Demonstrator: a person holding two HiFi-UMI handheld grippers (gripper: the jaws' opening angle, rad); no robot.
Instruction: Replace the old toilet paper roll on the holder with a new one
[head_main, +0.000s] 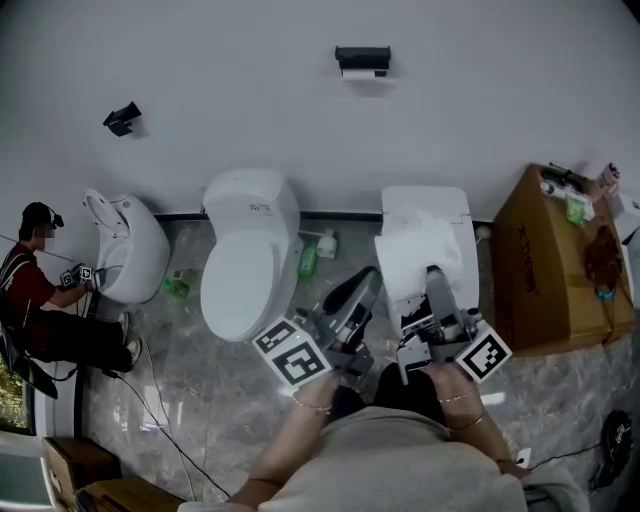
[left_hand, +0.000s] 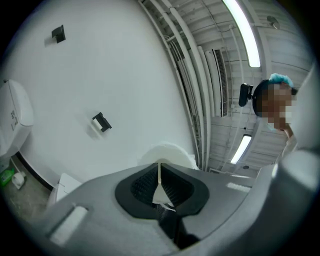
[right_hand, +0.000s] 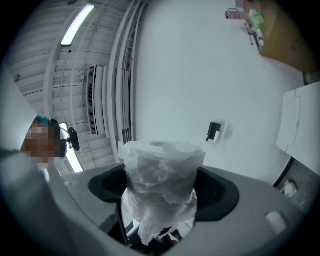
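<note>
The black toilet paper holder (head_main: 362, 62) hangs high on the white wall with a little white paper under it. It also shows as a small holder (left_hand: 101, 122) in the left gripper view and a small holder (right_hand: 215, 131) in the right gripper view. My right gripper (head_main: 435, 278) is shut on a new roll in crinkled clear wrap (right_hand: 161, 172), which stands upright between the jaws (right_hand: 160, 192). My left gripper (head_main: 362, 288) is shut on a thin white sheet (left_hand: 160, 187). A rounded white thing (left_hand: 167, 151) sits just beyond its jaws. Both grippers point up at the wall.
Three white toilets (head_main: 250, 250) stand along the wall, the right one (head_main: 425, 210) directly ahead of me. A cardboard box (head_main: 555, 265) with small items stands at the right. A seated person (head_main: 40, 295) is at the left. A green bottle (head_main: 308, 258) and cables lie on the floor.
</note>
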